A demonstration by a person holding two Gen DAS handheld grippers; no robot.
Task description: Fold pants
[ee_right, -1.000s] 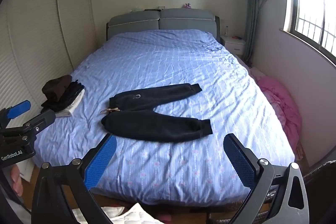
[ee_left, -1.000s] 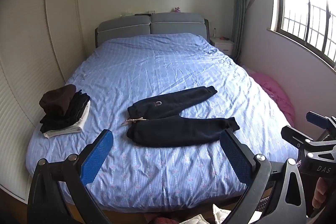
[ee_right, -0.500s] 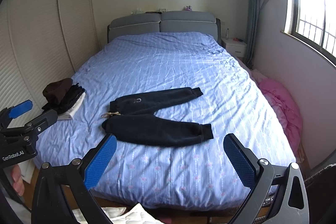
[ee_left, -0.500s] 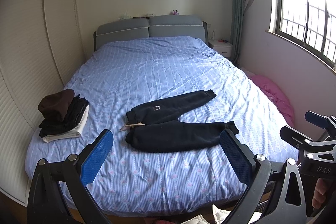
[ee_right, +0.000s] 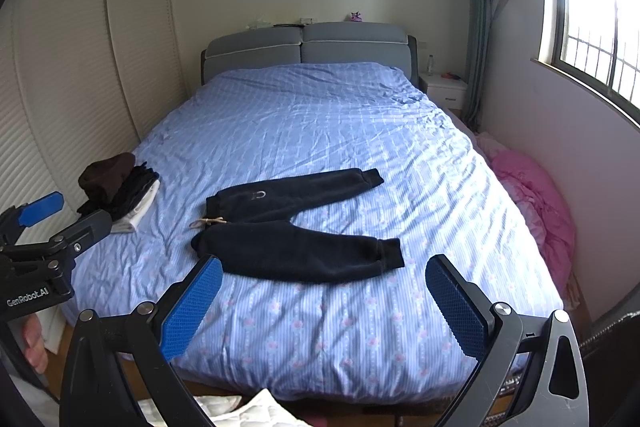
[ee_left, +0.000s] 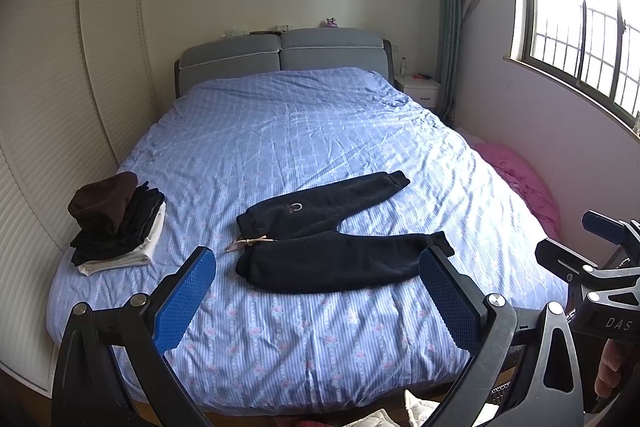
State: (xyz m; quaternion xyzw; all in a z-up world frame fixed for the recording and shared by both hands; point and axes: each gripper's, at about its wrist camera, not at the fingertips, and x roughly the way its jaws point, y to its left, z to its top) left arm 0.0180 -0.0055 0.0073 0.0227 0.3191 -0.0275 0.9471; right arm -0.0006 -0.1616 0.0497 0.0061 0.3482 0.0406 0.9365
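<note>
A pair of dark navy sweatpants (ee_left: pixel 332 235) lies flat on the blue striped bedspread (ee_left: pixel 304 131), waist to the left with a tan drawstring, legs spread apart to the right. It also shows in the right wrist view (ee_right: pixel 296 231). My left gripper (ee_left: pixel 316 291) is open and empty, held off the foot of the bed, short of the pants. My right gripper (ee_right: pixel 320 299) is open and empty, also short of the pants. Each gripper shows at the edge of the other's view.
A stack of folded clothes (ee_left: pixel 116 223) sits at the bed's left edge. A white slatted wardrobe (ee_left: pixel 60 99) runs along the left. A pink heap (ee_right: pixel 536 195) lies on the floor right of the bed. A nightstand (ee_right: pixel 444 91) stands by the grey headboard.
Both grippers have tilted or drawn back a little, so the bed and pants sit lower in both views. Both stay open and the pants have not moved.
</note>
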